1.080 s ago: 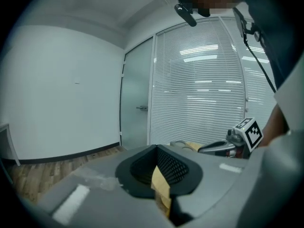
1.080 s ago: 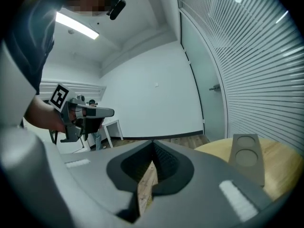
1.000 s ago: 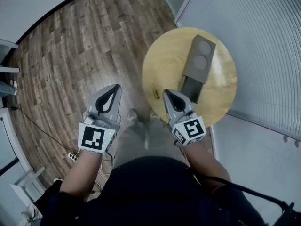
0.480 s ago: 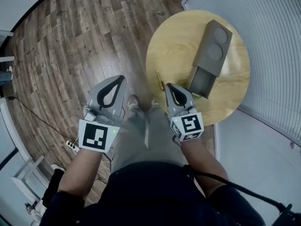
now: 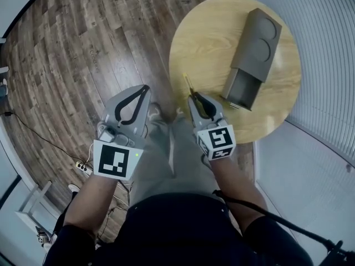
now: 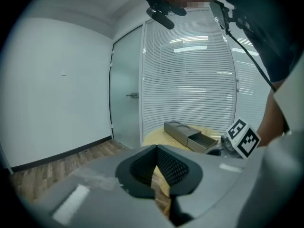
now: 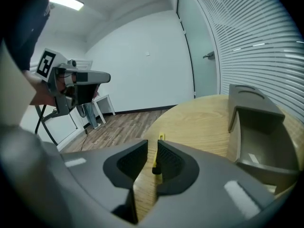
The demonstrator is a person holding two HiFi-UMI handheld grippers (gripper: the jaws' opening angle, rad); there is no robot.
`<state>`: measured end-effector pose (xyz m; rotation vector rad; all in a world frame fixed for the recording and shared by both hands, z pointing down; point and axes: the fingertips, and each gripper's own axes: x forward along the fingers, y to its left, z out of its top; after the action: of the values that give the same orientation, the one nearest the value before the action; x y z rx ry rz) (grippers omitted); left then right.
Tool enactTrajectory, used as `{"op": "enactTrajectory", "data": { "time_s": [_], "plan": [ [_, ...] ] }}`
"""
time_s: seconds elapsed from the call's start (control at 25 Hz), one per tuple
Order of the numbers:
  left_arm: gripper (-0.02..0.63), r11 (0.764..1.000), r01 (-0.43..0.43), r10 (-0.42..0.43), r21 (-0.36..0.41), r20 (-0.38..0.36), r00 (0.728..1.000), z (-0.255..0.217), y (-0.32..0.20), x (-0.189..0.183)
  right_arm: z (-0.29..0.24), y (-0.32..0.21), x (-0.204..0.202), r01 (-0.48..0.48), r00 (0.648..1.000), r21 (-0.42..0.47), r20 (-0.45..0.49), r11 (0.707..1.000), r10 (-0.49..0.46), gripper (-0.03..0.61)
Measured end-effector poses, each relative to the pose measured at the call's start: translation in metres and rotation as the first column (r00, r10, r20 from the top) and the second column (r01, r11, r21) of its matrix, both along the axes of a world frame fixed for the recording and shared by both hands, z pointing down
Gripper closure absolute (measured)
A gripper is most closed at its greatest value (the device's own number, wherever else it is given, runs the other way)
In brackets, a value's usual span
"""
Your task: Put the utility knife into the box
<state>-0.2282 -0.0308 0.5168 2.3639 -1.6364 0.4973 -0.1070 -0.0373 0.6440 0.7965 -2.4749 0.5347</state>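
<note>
Right hand-held gripper (image 5: 195, 97) is moved forward to counter (image 5: 211, 35) rim; jaws opening, nothing held. Utility knife (image 7: 160, 140) near end between jaw tips; box (image 5: 256, 40) open ahead-right. Knife could be nudged off rim by off-centre closing. Left hand-held gripper (image 6: 156, 148) closed, empty.

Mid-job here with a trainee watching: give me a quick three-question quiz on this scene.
1. True or false: the drawer of the box is slid open.
2. Which claw is nearer the utility knife: A left, B right?
3. What does the knife rest on?
Key: 1 true. 2 B: the right claw, jaws opening, knife at its tips, not gripped. 3 the round wooden table.
</note>
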Motion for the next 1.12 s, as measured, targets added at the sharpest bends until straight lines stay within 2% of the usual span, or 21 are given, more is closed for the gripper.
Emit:
{"op": "enactTrajectory", "data": {
  "time_s": [0.24, 0.44, 0.6, 0.76, 1.12],
  "plan": [
    [0.611, 1.0, 0.008, -0.008, -0.02, 0.007, 1.0, 0.008, 0.004, -0.007, 0.018, -0.002, 0.001, 0.009, 0.998, -0.001, -0.066, 1.0, -0.009, 0.436],
    [0.611, 1.0, 0.012, -0.011, -0.026, 0.012, 1.0, 0.01, 0.005, -0.011, 0.033, 0.0, -0.002, 0.024, 0.988, -0.03, -0.152, 0.999, -0.029, 0.437],
    [0.611, 1.0, 0.014, -0.014, -0.005, 0.005, 1.0, -0.011, 0.0, -0.011, 0.041, -0.004, 0.0, 0.01, 0.977, -0.083, -0.212, 0.997, -0.027, 0.496],
    [0.611, 1.0, 0.003, -0.003, 0.023, 0.019, 1.0, -0.032, -0.006, -0.011, 0.035, -0.008, -0.001, -0.006, 0.979, -0.117, -0.203, 0.993, -0.018, 0.505],
    [0.611, 0.997, 0.001, -0.002, 0.074, 0.015, 1.0, -0.074, -0.013, -0.005, -0.028, -0.016, -0.006, 0.022, 0.99, -0.047, -0.136, 0.999, -0.029, 0.505]
  ]
}}
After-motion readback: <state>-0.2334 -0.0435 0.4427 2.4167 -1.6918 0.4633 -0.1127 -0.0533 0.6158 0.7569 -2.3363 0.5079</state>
